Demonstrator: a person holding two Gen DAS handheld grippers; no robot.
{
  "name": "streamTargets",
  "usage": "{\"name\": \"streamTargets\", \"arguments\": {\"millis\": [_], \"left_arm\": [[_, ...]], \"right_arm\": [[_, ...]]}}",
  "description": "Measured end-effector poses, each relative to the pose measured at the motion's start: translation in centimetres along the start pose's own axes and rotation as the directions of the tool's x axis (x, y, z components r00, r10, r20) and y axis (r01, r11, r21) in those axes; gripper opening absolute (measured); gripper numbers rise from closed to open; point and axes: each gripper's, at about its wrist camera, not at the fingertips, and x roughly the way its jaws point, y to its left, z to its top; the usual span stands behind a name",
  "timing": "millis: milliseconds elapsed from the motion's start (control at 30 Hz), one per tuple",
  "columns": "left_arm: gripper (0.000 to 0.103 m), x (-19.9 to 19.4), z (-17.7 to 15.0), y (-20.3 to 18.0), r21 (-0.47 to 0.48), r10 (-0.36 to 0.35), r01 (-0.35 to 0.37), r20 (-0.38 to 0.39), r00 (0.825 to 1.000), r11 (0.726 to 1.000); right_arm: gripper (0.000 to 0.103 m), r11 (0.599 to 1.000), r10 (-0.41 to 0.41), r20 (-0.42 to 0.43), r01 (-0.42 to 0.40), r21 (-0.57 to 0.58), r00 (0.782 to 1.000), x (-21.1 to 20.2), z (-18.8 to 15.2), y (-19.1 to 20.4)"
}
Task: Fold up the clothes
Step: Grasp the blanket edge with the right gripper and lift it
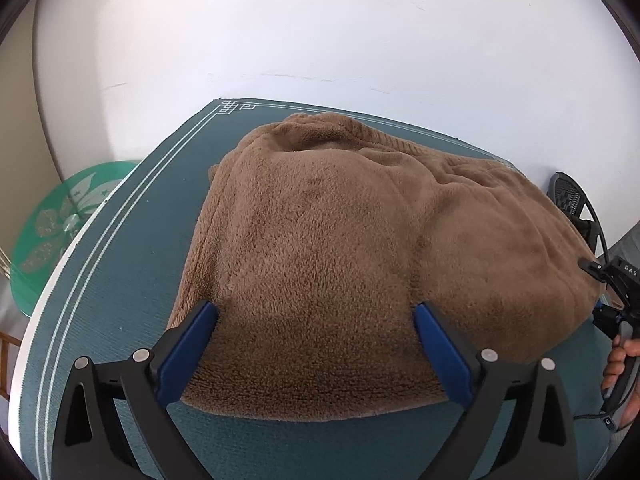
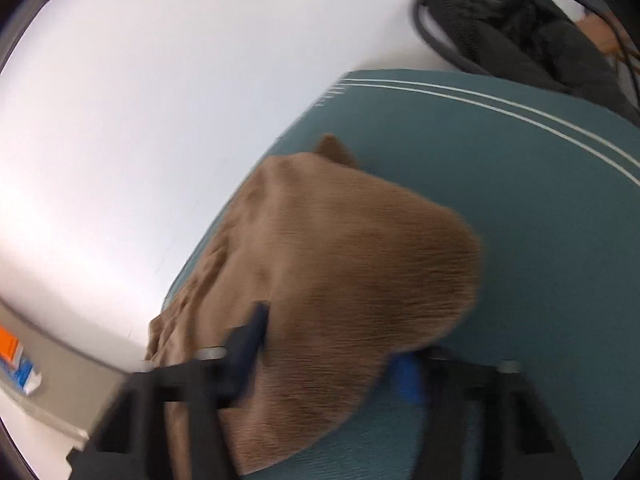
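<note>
One brown fleece garment [image 1: 360, 264], one teal mat [image 1: 132, 248], two claws, one green glass plate [image 1: 60, 220].

Your right gripper [image 2: 326, 344] straddles a fold of the brown fleece garment [image 2: 336, 264] near the teal mat's [image 2: 500, 152] left edge; blur hides contact.

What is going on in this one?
A person with a handheld gripper in each hand is folding a brown fleece garment on a teal mat. The left gripper has its jaws wide open over the garment's near edge, not pinching it. The right gripper, blurred, straddles a bunched part of the fleece; whether it is clamped is unclear.
</note>
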Motion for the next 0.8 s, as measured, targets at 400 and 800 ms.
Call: {"name": "streamTargets", "arguments": {"millis": [400, 800], "left_arm": [[0.1, 0.0, 0.1, 0.3, -0.024, -0.027, 0.027, 0.009, 1.0, 0.999], [0.1, -0.8, 0.2, 1.3, -0.116, -0.092, 0.092, 0.008, 0.996, 0.989]], "right_arm": [[0.049, 0.999, -0.009, 0.017, 0.009, -0.045, 1.0, 1.5, 0.3, 1.2], [0.028, 0.872, 0.126, 0.154, -0.035, -0.487, 0.98, -2.5, -0.6, 14.1]]}}
